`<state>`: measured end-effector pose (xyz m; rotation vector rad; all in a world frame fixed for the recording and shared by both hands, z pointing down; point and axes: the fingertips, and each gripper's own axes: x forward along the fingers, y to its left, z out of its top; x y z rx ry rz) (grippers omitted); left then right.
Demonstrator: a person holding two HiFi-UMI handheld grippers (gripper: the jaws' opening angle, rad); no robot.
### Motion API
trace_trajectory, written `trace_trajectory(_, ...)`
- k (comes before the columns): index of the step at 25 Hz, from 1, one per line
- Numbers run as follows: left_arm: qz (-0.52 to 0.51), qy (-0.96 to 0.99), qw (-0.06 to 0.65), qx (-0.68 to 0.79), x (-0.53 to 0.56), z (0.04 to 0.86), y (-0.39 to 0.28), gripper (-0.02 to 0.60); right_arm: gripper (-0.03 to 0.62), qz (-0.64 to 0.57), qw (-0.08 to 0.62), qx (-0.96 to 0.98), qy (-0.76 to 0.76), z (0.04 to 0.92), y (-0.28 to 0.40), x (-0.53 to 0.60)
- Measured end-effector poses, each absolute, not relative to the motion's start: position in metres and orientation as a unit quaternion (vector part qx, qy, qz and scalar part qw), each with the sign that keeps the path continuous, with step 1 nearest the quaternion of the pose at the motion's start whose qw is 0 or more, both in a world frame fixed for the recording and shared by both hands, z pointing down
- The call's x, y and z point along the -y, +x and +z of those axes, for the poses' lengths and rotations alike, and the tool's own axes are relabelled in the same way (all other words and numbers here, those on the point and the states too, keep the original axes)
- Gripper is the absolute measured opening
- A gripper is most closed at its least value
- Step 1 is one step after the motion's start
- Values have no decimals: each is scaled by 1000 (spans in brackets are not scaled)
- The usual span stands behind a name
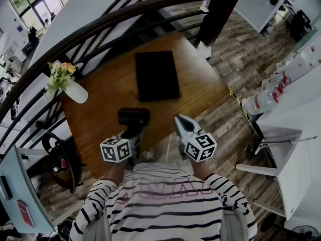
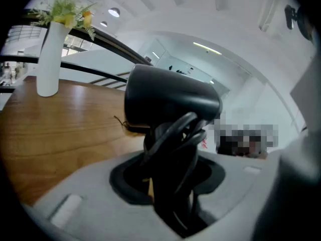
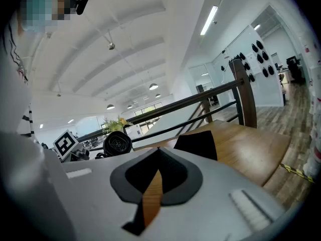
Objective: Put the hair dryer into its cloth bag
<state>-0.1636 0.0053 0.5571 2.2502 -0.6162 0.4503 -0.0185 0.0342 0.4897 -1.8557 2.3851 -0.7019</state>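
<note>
**Both arms and grippers at the near edge of the table.** Both arms, in striped sleeves (image 1: 95, 202), are held forward from the body, side by side, at the near edge of a wooden table (image 1: 100, 102). Each gripper is tilted slightly downward toward the tabletop.

The left gripper (image 1: 131, 133) is clamped on the handle of the hair dryer (image 1: 133, 116). In the left gripper view the handle, with its cord wound round it, is seen pinched between the two jaws. The black barrel stands above the jaws and lies crosswise.

The right gripper (image 1: 181, 122) is held just beside the dryer, on its right, and is not touching it. Its jaws are pressed together with nothing held. Only a thin sliver of tabletop is seen through the seam in the right gripper view.

The dryer is positioned over the near part of the table, in front of the person's chest. Whether it rests on the wood cannot be told.

The cloth bag (image 1: 157, 76), black and rectangular, is laid flat on the table farther from the person. It is beyond the dryer and separated from it by a strip of tabletop.

A white vase (image 1: 76, 92) with yellow flowers is placed at the table's left edge, well apart from bag and dryer. A dark curved railing (image 1: 125, 11) is run round the far side of the table. Wood-patterned flooring (image 1: 241, 59) is seen to the right.
</note>
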Motion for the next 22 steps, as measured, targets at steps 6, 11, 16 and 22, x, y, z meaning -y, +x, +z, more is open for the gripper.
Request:
trace_trajectory(6, 180, 877, 376, 237, 1, 558, -158, 167, 2, -231, 37, -770, -594, 487, -14, -27)
trace_trajectory(11, 186, 876, 380, 234, 10, 561, -157, 167, 5, -233, 47, -766, -598, 491, -9, -17)
trace_trajectory(16, 188, 875, 387, 222, 25, 560, -154, 167, 34, -234, 48, -758, -607, 489, -4, -1)
trace_trajectory(22, 185, 881, 374, 221, 49, 560, -147, 167, 54, -219, 38, -760, -610, 491, 5, 23)
